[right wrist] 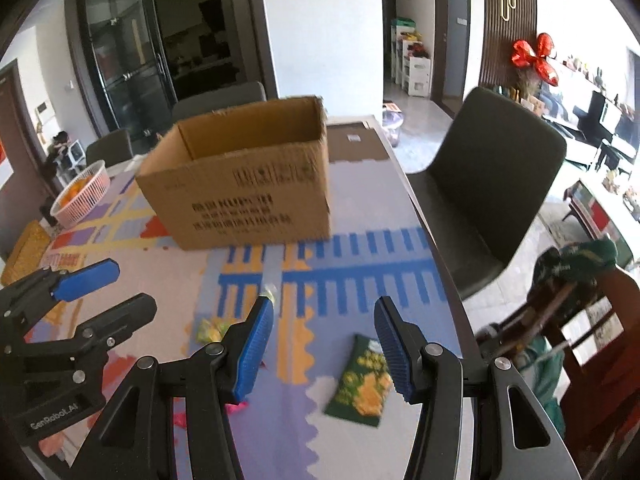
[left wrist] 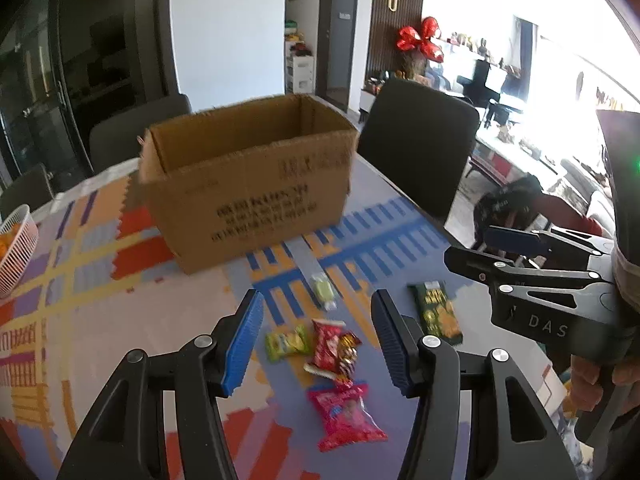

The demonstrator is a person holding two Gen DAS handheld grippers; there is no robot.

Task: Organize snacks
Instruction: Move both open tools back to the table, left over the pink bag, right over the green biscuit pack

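An open cardboard box (left wrist: 248, 184) stands on the patterned table; it also shows in the right wrist view (right wrist: 244, 184). In front of it lie snack packs: a pale green one (left wrist: 323, 290), a yellow-green one (left wrist: 289, 343), a red one (left wrist: 328, 346), a pink one (left wrist: 346, 416) and a dark green one (left wrist: 436, 314), which the right wrist view shows too (right wrist: 362, 380). My left gripper (left wrist: 318, 340) is open and empty above the packs. My right gripper (right wrist: 324, 352) is open and empty, beside the dark green pack; it also shows at the right of the left wrist view (left wrist: 472, 250).
A pink basket (right wrist: 82, 194) with orange items stands at the table's left. A dark chair (right wrist: 492, 184) stands by the right table edge, and other chairs (left wrist: 140, 132) behind the box. A wooden chair (right wrist: 580, 340) with cloth stands at the near right.
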